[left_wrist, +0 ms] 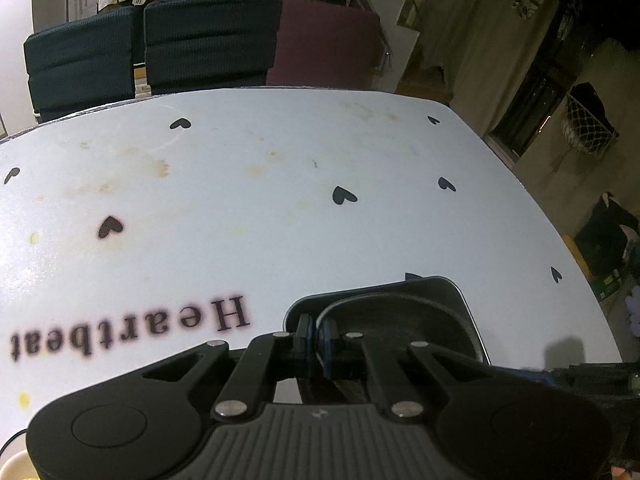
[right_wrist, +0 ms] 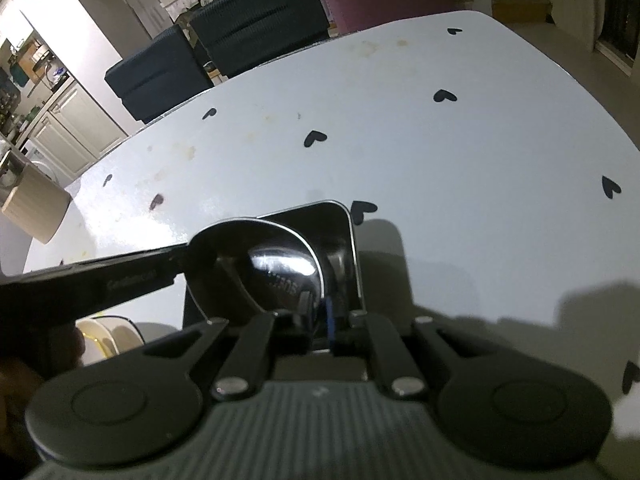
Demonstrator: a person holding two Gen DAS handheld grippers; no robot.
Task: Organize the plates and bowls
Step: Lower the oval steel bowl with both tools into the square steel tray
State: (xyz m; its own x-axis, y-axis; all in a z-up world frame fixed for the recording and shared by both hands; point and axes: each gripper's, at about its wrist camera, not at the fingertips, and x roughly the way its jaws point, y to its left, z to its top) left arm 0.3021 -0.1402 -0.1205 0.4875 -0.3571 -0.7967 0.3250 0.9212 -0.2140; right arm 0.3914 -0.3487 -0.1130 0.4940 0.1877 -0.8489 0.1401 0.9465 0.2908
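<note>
On table (left_wrist: 280, 200) (far side bare), both grippers (left_wrist: 314, 332) (right_wrist: 320, 312) pinch steel bowl's (right_wrist: 280, 264) rim.

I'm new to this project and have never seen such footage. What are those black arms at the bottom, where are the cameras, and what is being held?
There is no robot here: a person holds a two-finger gripper in each hand, and a wide-angle camera on each looks forward along its fingers. The black bars are those fingers.

In the left view, the left gripper is shut on the rim of a round steel bowl. In the right view, the right gripper pinches the same bowl at its near rim. The bowl sits over a square steel tray. Underneath is a white table printed with black hearts. A cream dish sits lower left.
</note>
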